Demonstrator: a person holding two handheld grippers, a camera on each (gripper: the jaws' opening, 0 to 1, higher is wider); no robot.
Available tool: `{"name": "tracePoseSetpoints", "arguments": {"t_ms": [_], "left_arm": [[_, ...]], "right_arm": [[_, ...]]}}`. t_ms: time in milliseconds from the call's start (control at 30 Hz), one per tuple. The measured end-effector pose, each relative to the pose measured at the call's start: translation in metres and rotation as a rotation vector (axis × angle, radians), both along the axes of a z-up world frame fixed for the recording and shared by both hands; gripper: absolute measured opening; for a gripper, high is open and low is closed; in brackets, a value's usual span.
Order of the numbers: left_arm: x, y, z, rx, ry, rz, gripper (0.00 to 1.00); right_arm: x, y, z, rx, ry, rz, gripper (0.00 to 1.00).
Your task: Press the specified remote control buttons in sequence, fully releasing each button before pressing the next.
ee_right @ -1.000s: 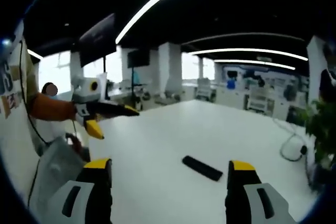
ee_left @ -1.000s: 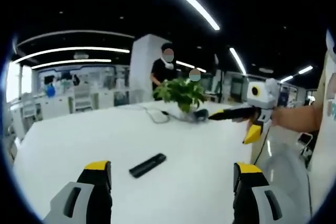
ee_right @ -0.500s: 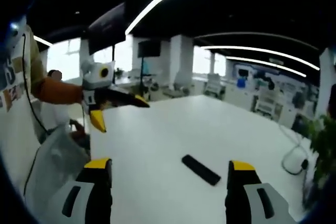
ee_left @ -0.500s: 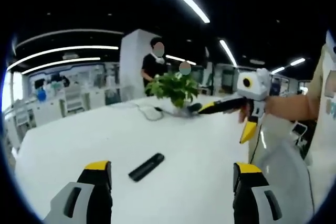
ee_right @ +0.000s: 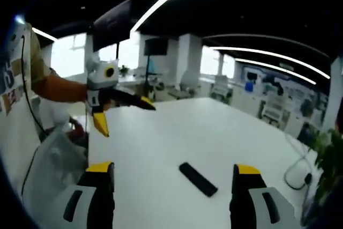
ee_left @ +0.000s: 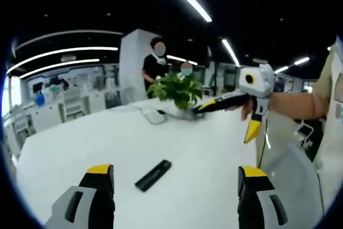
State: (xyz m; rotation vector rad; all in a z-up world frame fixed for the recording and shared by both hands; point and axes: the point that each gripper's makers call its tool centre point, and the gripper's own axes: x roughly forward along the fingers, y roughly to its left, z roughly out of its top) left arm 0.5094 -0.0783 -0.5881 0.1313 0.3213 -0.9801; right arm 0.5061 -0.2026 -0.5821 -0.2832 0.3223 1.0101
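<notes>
While the remote control lies flat and alone on the white table, both views have drifted only a little over the last second: the remote sits slightly lower and nearer in each than it did, which suggests the hands are easing toward it, though neither tool touches it yet. No button looks pressed, so the sequence appears not to have begun.

The left gripper has its jaws spread wide apart, holding nothing. The right gripper is likewise spread and empty; seen from the left gripper view it hangs above the table's far side, near the potted plant.

Room for moving is generous. The tabletop around the remote is bare on every side, with the plant and a cable well apart at the far end. The near table edge runs just beside the person's sleeve, so a downward approach from above the remote seems freest.
</notes>
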Motion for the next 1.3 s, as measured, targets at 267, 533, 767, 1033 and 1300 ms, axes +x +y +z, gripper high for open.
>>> {"name": "tracePoseSetpoints", "arguments": {"t_ms": [267,533,767,1033,1300], "left_arm": [[0.01,-0.005,0.0,0.014,-0.005,-0.012,0.99],[0.022,-0.014,-0.001,0.016,-0.005,-0.025,0.98],[0.032,-0.02,-0.008,0.031,0.0,-0.04,0.99],[0.044,-0.022,-0.014,0.042,0.009,-0.044,0.98],[0.06,-0.022,-0.021,0.051,0.006,-0.039,0.98]], "right_arm": [[0.014,-0.005,-0.002,-0.01,-0.002,0.003,0.89],[0.026,-0.008,-0.005,-0.018,-0.001,0.003,0.89],[0.037,-0.006,-0.009,-0.027,0.002,0.006,0.89],[0.052,-0.004,-0.012,-0.035,0.001,0.012,0.89],[0.067,0.0,-0.019,-0.052,0.005,0.018,0.89]]}}
